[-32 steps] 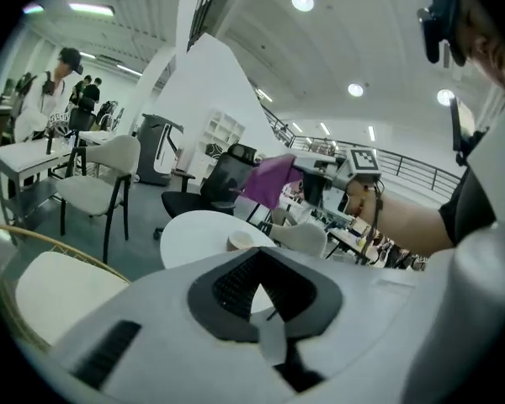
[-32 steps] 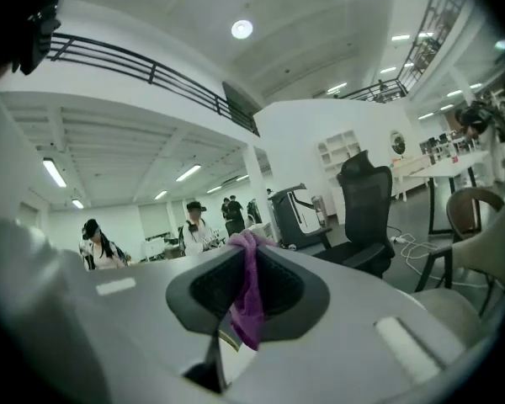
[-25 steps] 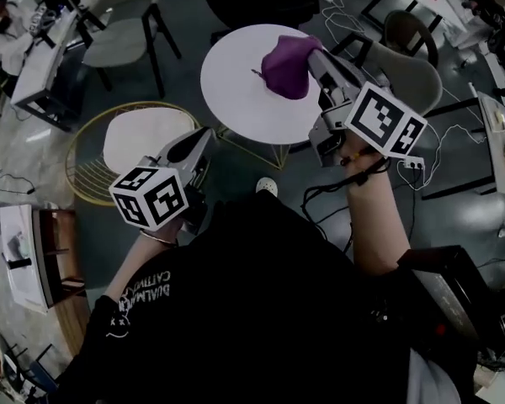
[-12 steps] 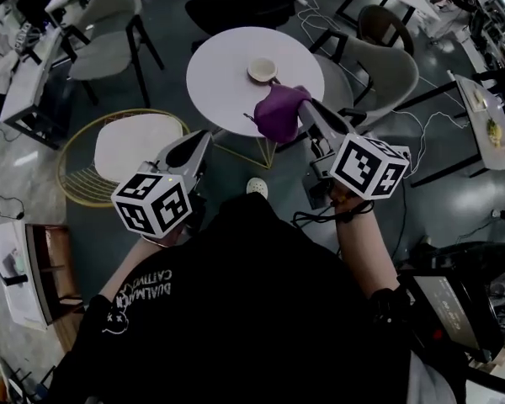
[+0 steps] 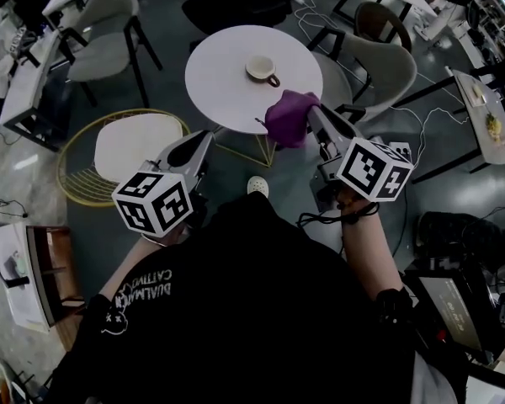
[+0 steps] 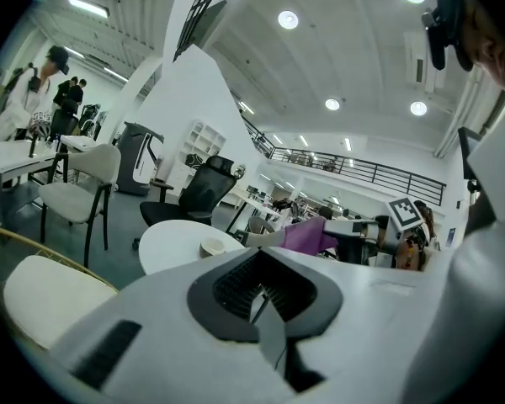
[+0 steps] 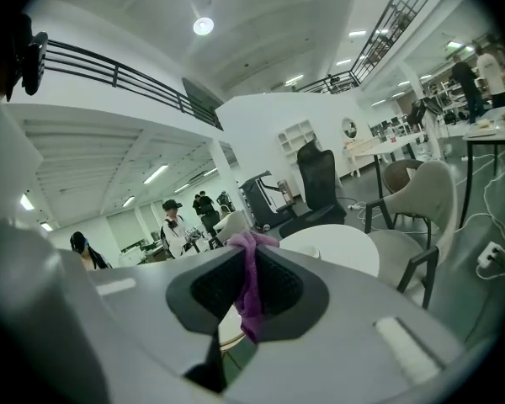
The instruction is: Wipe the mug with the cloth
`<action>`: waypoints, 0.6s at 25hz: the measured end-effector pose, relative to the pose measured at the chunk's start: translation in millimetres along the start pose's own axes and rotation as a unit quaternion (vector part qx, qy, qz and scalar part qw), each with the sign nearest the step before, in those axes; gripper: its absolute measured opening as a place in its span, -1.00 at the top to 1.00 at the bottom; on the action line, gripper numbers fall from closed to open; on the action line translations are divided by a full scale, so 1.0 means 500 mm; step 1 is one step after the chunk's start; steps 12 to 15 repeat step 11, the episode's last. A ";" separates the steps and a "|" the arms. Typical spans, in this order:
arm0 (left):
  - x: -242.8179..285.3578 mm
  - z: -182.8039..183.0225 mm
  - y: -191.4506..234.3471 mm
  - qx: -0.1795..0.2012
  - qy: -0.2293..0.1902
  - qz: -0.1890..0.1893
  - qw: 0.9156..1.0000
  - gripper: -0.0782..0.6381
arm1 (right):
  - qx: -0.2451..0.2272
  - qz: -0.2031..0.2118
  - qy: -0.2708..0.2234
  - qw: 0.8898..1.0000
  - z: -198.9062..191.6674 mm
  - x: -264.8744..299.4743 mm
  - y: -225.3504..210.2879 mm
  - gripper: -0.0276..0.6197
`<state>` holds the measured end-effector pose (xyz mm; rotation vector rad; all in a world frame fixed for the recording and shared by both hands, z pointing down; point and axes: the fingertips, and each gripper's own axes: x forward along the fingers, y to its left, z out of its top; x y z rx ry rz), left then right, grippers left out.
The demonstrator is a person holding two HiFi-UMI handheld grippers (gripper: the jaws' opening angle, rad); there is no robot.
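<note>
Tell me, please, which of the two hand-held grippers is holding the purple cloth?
The right hand-held gripper: its jaws are shut on the purple cloth. The left hand-held gripper is shut with nothing between its jaws.

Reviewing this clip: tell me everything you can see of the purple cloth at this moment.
The purple cloth is soft, crumpled fabric bunched into a loose lump. The right claw is shut on it: the right gripper view shows a fold pinched between the pads, with a tuft above and a tail hanging below. It is held in the air by the near edge of the round white table, apart from the mug. Nothing else touches it.
</note>
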<state>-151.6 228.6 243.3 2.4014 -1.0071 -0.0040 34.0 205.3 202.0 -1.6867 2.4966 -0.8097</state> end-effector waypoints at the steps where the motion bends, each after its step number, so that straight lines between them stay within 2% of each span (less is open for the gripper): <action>1: -0.003 -0.001 0.000 0.002 0.000 0.000 1.000 0.78 | -0.003 -0.001 -0.001 1.000 0.001 -0.001 0.000 0.78; 15: -0.024 0.004 0.026 0.002 0.000 0.006 1.000 0.78 | -0.006 -0.008 -0.001 1.000 -0.001 0.005 0.003 0.78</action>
